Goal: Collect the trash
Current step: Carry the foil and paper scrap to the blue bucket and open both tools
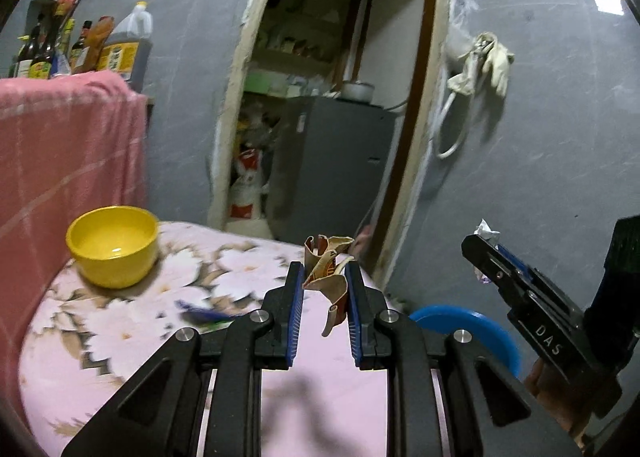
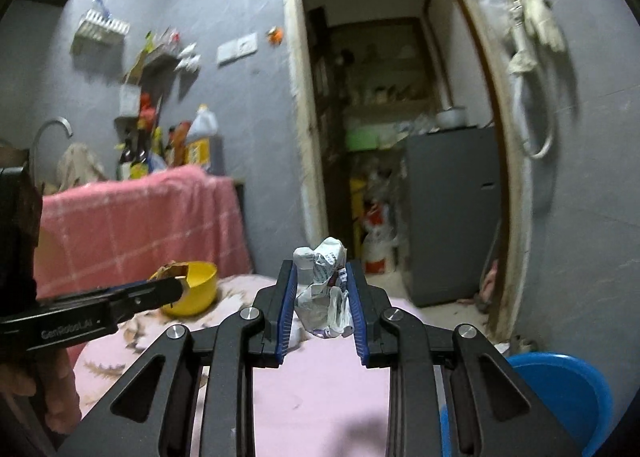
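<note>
My left gripper (image 1: 322, 271) is shut on a crumpled brown wrapper (image 1: 326, 273) and holds it above the pink flowered table (image 1: 160, 321). It also shows at the left of the right wrist view (image 2: 176, 283). My right gripper (image 2: 321, 271) is shut on a crumpled white wrapper (image 2: 324, 289), also above the table. It shows at the right of the left wrist view (image 1: 480, 245), with the white wrapper (image 1: 487, 231) poking out. A blue bin (image 2: 560, 393) stands low at the right, beside the table; it also shows in the left wrist view (image 1: 468, 327).
A yellow bowl (image 1: 114, 245) sits at the table's far left. A blue scrap (image 1: 204, 313) lies on the cloth near the left fingers. A pink towel (image 1: 60, 161) covers a counter with bottles (image 1: 116, 45) behind. An open doorway (image 1: 320, 117) leads to a grey cabinet (image 2: 452, 213).
</note>
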